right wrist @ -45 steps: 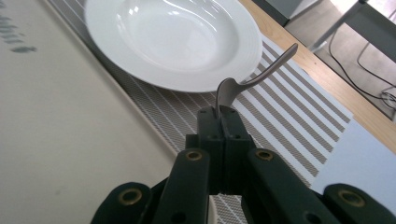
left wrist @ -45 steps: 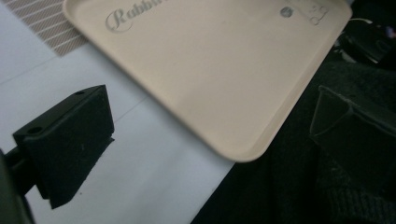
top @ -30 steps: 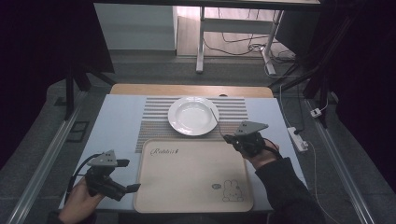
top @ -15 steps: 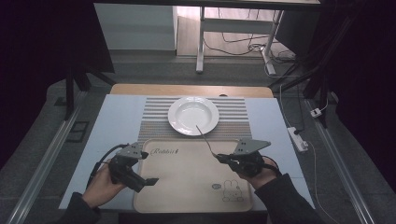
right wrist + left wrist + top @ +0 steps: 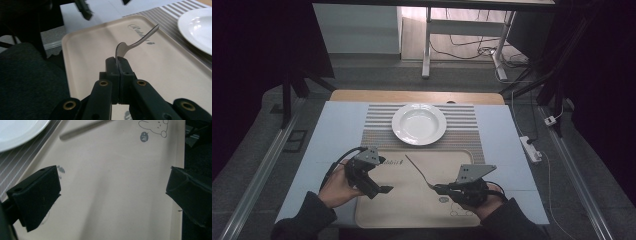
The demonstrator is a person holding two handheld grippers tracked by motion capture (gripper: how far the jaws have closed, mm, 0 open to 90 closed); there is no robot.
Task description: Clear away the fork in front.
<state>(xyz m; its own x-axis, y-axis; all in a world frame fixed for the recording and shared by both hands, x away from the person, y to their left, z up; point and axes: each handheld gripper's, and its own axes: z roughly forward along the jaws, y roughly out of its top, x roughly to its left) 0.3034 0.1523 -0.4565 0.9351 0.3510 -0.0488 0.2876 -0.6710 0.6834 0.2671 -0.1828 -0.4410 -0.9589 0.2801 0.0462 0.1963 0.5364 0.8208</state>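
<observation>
The left gripper [image 5: 379,187] hangs over the left edge of the beige tray [image 5: 412,210], held in a hand [image 5: 337,186] that comes in from the bottom left corner of the bench [image 5: 337,130]. Its fingers [image 5: 37,195] are spread wide with nothing between them, and in the left gripper view bare tray surface lies in the gap. It points toward the middle of the tray, tilted down.

The tray itself sits at the near edge of the bench, with a rabbit drawing [image 5: 153,126] printed near its right front corner. Its middle is open. Just beyond its far rim lies a striped placemat [image 5: 467,132], and on that a white soup plate [image 5: 419,123], well apart from both grippers.

The right gripper [image 5: 438,188] hovers over the right half of the tray, its hand [image 5: 484,200] entering from the bottom right, lying nearly level and pointing left. Its fingers [image 5: 111,70] are pressed together on the bowl end of a metal spoon [image 5: 417,170], pinching it edgewise. The spoon's handle runs up and away toward the far left of the tray, its tip near the script lettering [image 5: 140,31] by the tray's far rim, and it is lifted off the surface.

Pale blue bench covering lies free on both sides of the tray.
</observation>
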